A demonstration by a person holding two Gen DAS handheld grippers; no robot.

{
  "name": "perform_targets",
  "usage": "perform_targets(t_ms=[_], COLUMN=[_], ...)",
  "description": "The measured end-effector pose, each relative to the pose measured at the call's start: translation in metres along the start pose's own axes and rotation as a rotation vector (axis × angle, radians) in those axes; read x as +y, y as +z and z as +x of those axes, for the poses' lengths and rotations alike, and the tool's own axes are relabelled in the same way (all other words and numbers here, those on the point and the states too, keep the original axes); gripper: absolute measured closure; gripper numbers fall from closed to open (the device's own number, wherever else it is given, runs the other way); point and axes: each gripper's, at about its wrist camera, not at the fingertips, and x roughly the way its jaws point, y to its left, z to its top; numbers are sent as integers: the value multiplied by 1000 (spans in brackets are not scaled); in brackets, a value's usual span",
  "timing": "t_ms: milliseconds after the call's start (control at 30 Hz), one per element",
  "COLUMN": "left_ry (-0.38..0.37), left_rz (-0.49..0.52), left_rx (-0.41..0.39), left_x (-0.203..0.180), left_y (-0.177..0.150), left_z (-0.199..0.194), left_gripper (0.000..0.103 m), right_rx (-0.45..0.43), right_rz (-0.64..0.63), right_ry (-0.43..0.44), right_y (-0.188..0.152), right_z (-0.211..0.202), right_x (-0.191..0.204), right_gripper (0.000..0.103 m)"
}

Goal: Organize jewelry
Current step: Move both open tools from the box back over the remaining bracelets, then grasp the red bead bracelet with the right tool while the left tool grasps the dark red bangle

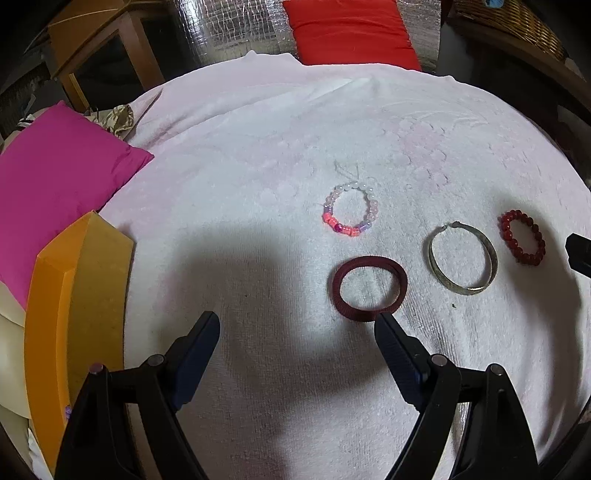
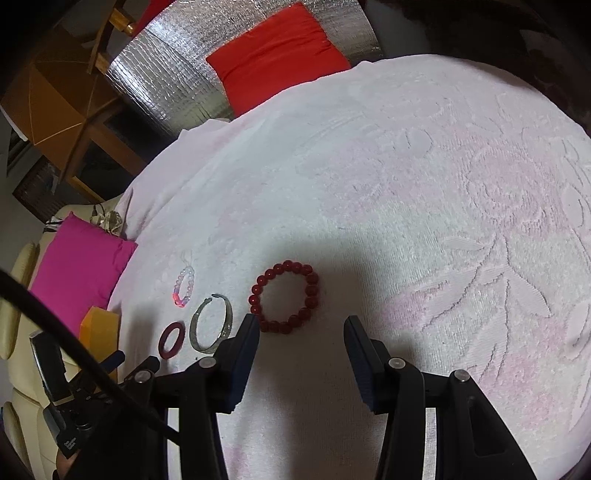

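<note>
Several bracelets lie on a white towel (image 1: 258, 166). A dark maroon band (image 1: 369, 288) lies just past my left gripper's right fingertip. A silver bangle (image 1: 463, 258), a red bead bracelet (image 1: 522, 236) and a pale pink and clear bead bracelet (image 1: 351, 212) lie further out. My left gripper (image 1: 297, 325) is open and empty above the towel. In the right wrist view, my right gripper (image 2: 301, 326) is open and empty, with the red bead bracelet (image 2: 284, 295) just ahead between its fingertips. The silver bangle (image 2: 210, 326), maroon band (image 2: 171, 339) and pale bead bracelet (image 2: 183, 288) lie to its left.
An orange box (image 1: 74, 314) stands at the towel's left edge, next to a magenta cushion (image 1: 55, 184). A red cushion (image 1: 351, 33) and silver foil sheet (image 1: 236, 29) lie at the far side. A wooden table (image 2: 66, 96) stands beyond. The left gripper (image 2: 92, 391) shows in the right wrist view.
</note>
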Motion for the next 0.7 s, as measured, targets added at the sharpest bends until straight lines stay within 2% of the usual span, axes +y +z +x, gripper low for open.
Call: perform_targets(t_ms=[367, 700], left_ry=[-14, -29], left_rz=[6, 7], left_rx=[15, 21], left_x=[-4, -9], left_y=[0, 1], left_z=[3, 5], left_gripper=[17, 17], right_rx=[-1, 8], right_rz=[12, 31], right_ry=[-55, -60], right_y=[6, 11], right_z=[9, 13], right_x=[-5, -6], right_gripper=[56, 56])
